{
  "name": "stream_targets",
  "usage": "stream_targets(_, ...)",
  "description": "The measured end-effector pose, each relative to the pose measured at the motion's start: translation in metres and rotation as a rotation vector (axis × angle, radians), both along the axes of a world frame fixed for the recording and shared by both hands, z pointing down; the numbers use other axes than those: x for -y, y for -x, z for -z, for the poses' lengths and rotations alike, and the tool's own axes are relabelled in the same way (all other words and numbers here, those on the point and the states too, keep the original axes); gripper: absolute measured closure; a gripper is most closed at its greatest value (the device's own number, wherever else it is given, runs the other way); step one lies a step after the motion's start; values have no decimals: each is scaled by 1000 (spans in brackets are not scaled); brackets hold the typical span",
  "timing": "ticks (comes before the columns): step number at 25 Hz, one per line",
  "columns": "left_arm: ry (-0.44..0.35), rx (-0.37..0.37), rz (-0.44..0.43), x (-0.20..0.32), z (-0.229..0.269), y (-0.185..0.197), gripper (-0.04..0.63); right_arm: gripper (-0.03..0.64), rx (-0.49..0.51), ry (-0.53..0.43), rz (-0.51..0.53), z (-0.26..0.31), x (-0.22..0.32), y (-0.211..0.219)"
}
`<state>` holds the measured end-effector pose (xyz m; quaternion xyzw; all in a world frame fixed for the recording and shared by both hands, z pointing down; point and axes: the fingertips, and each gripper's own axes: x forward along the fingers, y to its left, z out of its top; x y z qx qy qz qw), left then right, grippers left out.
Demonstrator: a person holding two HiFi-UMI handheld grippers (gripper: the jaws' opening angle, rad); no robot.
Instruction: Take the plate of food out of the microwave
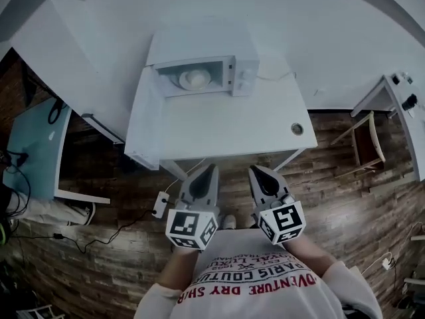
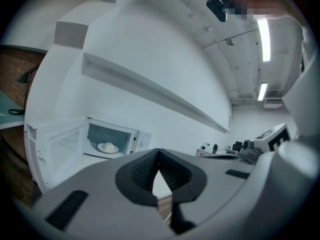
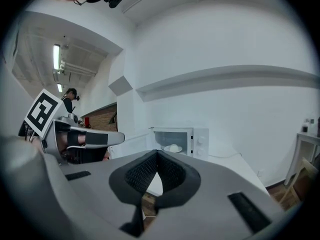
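Left tool [image 1: 210, 175] and right tool [image 1: 257, 175] hang before the desk [image 1: 219, 125], well apart from the open microwave [image 1: 199, 72] on it; the plate [image 1: 194, 79] of food sits inside. Left gripper view: jaws together, nothing between. Right gripper view: jaws together too, plate [image 3: 173, 148] in the microwave ahead.

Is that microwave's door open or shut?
Open: the microwave door swings out to the left, and the plate of food shows inside.
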<state>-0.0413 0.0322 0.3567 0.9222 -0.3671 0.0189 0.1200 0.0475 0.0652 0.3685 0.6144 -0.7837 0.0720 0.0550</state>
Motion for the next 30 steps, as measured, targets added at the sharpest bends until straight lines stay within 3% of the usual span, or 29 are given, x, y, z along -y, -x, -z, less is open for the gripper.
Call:
stream_targets(9,94,18,82,90,-34,-15,589,612,4,12,54,-12,104,-24)
stream_targets(16,131,28,197,161,-46,-44,589,612,0,14,176,-14,187,-54)
stream_targets(23,136,62,325,231,-59,-76,589,612,4,77,347,-31,265,-80)
stream_targets(30,242,76,435,270,-97,-72,589,612,2,137,437,-60,318,-79)
